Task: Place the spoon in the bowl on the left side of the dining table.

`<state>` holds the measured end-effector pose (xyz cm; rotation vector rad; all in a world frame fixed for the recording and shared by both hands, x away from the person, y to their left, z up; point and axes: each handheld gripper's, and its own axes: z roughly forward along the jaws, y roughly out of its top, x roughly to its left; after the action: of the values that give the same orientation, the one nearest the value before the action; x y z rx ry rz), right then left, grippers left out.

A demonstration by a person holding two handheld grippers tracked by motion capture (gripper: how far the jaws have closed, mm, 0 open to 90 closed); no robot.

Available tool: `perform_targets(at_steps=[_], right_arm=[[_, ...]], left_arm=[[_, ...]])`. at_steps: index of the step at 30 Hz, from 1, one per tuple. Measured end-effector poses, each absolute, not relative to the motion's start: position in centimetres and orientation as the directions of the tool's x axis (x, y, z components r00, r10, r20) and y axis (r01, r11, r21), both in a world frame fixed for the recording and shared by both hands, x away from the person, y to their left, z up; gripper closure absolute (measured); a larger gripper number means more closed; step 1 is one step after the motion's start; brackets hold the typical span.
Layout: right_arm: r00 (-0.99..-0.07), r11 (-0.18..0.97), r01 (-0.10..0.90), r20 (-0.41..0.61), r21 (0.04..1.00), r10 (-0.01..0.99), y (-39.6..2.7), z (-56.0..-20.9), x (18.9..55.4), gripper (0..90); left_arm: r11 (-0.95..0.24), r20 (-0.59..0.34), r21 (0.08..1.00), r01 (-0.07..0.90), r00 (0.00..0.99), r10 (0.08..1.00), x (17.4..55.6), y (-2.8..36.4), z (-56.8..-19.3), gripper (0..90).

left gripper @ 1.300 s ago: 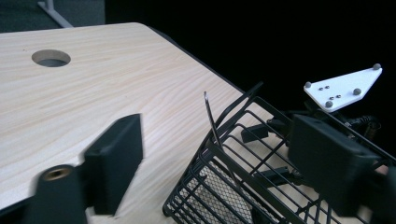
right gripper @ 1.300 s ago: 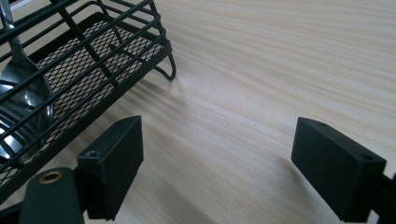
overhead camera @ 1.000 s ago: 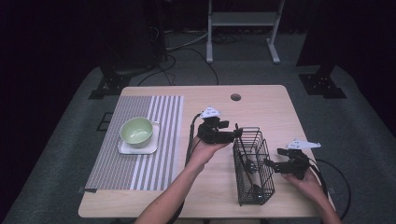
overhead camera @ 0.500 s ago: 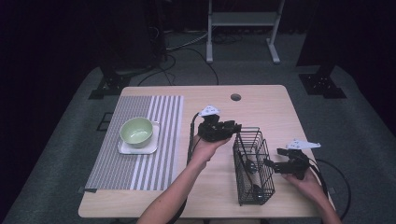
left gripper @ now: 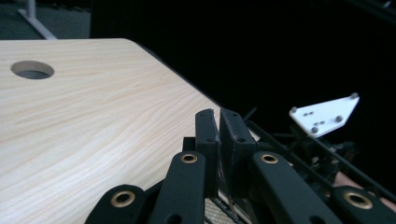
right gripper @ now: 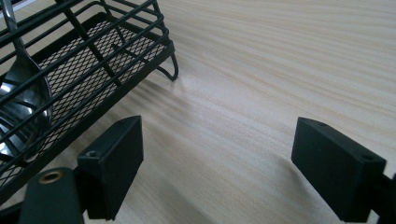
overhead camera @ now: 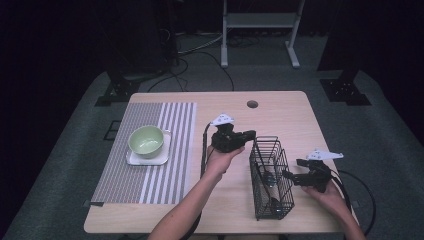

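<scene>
A black wire basket (overhead camera: 270, 175) lies lengthways on the wooden table (overhead camera: 280, 115), with a metal spoon (right gripper: 23, 102) and other cutlery (overhead camera: 267, 177) inside. My left gripper (overhead camera: 251, 134) reaches to the basket's far left corner. Its jaws have just been closing and now stand together (left gripper: 219, 133), apparently pinching a thin wire of the basket's rim (left gripper: 280, 140). My right gripper (overhead camera: 292, 168) sits low at the basket's right side. In the right gripper view its jaws (right gripper: 217, 135) are wide apart over bare wood, with the basket (right gripper: 93, 60) just to their left.
A pale green bowl (overhead camera: 146, 140) rests on a white square plate (overhead camera: 147, 160) on a striped placemat (overhead camera: 150, 180) at the left. A round cable hole (overhead camera: 252, 104) is near the table's far edge. A cable (overhead camera: 365, 195) loops off the table's right edge.
The left gripper's jaws, wide apart a second ago, have come together at the basket's far end. Both hands and the basket have stayed where they were.
</scene>
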<state>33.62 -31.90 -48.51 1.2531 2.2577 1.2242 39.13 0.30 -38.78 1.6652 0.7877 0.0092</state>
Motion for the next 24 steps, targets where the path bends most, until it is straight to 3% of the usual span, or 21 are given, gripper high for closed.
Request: perform_targets(at_steps=[6, 24], right_arm=[[-0.583, 0.260, 0.561, 0.152, 0.786, 0.798, -31.9, -48.5, 33.6, 15.7], [-0.584, 0.262, 0.560, 0.151, 0.786, 0.798, -31.9, -48.5, 33.6, 15.7]], left_arm=[[0.028, -0.456, 0.863, 0.504, 0.755, 0.471, 39.0, 0.6, -38.6, 89.3], [0.082, -0.426, 0.892, 0.444, 0.769, 0.477, 37.9, 1.3, -35.6, 89.4]])
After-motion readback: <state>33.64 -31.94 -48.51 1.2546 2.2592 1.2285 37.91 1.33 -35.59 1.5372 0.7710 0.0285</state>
